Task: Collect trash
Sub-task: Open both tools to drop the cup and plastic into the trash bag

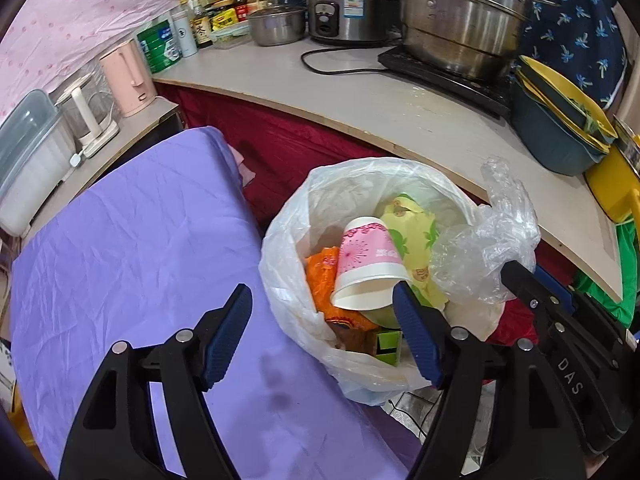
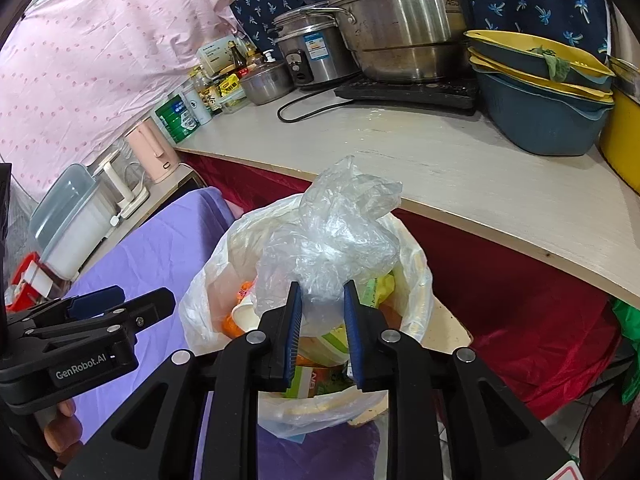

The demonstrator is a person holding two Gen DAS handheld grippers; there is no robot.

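A white trash bag (image 1: 288, 240) stands open at the right edge of a purple-covered table (image 1: 132, 248). Inside lie a pink paper cup (image 1: 370, 262), an orange wrapper (image 1: 322, 280), a yellow-green wrapper (image 1: 416, 224) and a green box (image 1: 388, 346). My left gripper (image 1: 322, 312) is open and empty, spanning the bag's near rim. My right gripper (image 2: 322, 286) is shut on a crumpled clear plastic bag (image 2: 336, 224) and holds it over the trash bag's (image 2: 208, 292) mouth. That clear plastic bag (image 1: 480, 248) also shows in the left wrist view.
A pale counter (image 1: 400, 108) runs behind the bag with a steamer pot (image 1: 468, 16), rice cooker (image 1: 346, 8), bottles and stacked blue and yellow basins (image 1: 560, 128). A red cloth (image 2: 500, 280) hangs under it. A pink kettle (image 1: 126, 76) stands at left.
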